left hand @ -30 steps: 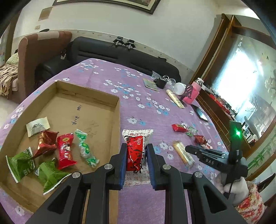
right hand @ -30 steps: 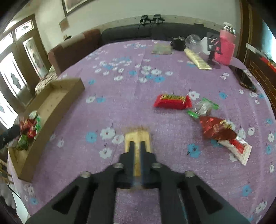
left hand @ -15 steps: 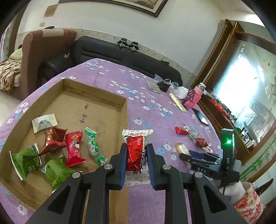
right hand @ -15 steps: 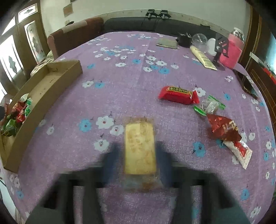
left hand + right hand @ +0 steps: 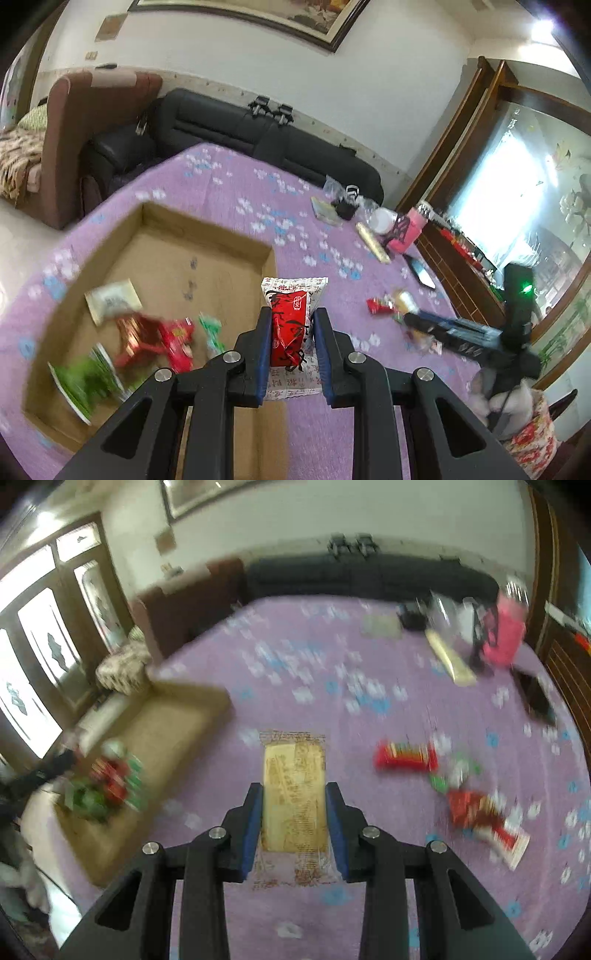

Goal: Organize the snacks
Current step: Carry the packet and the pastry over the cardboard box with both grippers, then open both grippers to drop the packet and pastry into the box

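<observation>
My left gripper [image 5: 291,332] is shut on a red and white snack packet [image 5: 290,334], held over the right wall of the cardboard box [image 5: 207,236]. The box holds several red, green and white snacks [image 5: 155,338]. My right gripper [image 5: 294,808] is shut on a yellow cracker packet [image 5: 295,794], lifted above the purple flowered tablecloth [image 5: 295,672]. It also shows at the right in the left wrist view [image 5: 410,319]. The box lies at the left in the right wrist view [image 5: 177,716].
A red bar [image 5: 406,755], a green-ended sweet [image 5: 456,771] and a red and white packet [image 5: 487,821] lie on the cloth to the right. A pink bottle [image 5: 504,635], a long yellow packet [image 5: 448,657] and a phone [image 5: 535,698] stand at the far end. A black sofa [image 5: 266,136] lies behind.
My right gripper opened, then closed on the yellow cracker packet and lifted it toward the box. My left gripper rose and tilted, still holding the red and white packet.
</observation>
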A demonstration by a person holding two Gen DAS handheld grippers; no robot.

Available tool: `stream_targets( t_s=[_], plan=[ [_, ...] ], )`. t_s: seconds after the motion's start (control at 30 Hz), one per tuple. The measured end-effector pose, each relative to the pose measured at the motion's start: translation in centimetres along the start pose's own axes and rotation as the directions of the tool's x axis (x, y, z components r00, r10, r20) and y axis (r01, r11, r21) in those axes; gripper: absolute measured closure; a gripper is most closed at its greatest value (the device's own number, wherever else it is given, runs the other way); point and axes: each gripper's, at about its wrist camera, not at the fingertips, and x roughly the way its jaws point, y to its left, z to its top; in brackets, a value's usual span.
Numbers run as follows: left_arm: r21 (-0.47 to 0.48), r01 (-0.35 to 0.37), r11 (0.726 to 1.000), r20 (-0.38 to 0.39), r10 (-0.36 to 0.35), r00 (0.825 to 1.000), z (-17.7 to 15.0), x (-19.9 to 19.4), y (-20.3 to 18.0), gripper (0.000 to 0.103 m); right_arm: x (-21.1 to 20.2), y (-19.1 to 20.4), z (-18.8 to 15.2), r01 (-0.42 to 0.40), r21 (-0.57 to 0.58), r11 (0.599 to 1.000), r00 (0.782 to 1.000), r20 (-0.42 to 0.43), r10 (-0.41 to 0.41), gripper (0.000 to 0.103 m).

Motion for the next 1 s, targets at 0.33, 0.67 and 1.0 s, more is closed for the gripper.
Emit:
stream_targets(
  t_s=[0.33,0.67,1.0],
  plan=[
    [0.086,-0.052,0.995,0.034,0.049,0.998,8.5,-2.4,0.9,0.081,-5.9,5.7,10.1,-0.216,-0.005,0.976,0.960,0.180,0.214,0.070],
    [0.002,-0.138,0.990,-0.102,0.137,0.985,9.3,4.4,6.9,0.081,6.1,11.2,11.1,-0.266,0.066,0.962,0.962,-0.040,0.269,0.070],
    [-0.133,-0.176,0.975,-0.252,0.138,0.958,5.8,10.2,12.7,0.081,17.1,13.9,6.6,-0.230,0.092,0.969,0.936,-0.251,0.247,0.070]
  ],
)
